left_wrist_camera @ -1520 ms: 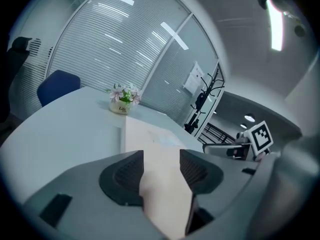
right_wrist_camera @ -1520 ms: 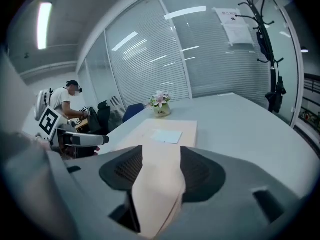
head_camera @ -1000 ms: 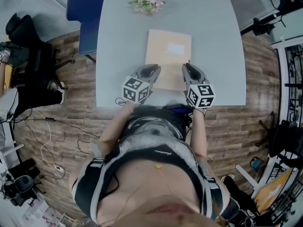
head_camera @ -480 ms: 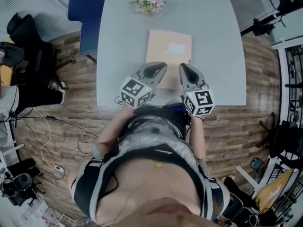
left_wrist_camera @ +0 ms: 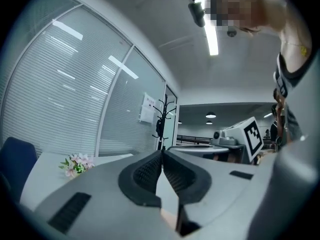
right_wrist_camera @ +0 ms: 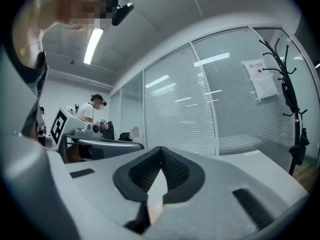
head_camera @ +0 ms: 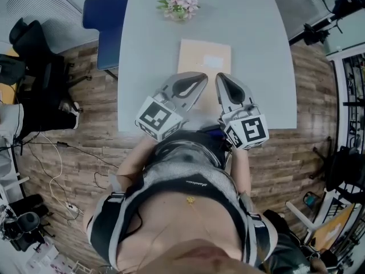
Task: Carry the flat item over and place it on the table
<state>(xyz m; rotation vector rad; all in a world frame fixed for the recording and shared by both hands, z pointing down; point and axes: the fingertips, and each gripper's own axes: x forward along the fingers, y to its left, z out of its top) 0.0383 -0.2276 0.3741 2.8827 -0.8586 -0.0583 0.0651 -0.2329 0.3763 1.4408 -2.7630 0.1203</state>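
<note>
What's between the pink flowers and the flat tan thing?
Nothing. In the head view, only bare grey table lies between the flowers and the flat tan item.

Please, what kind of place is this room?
Probably an office: glass partition walls with blinds, a coat stand, and a grey table beside a blue chair.

A blue chair [head_camera: 105, 28] stands on wooden flooring [head_camera: 291, 153].

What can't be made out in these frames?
- Flat item, near edge: head view, covered by left gripper and right gripper.
- Print on its label: head view, too small.
- Wall notice: right gripper view, too small to read.
</note>
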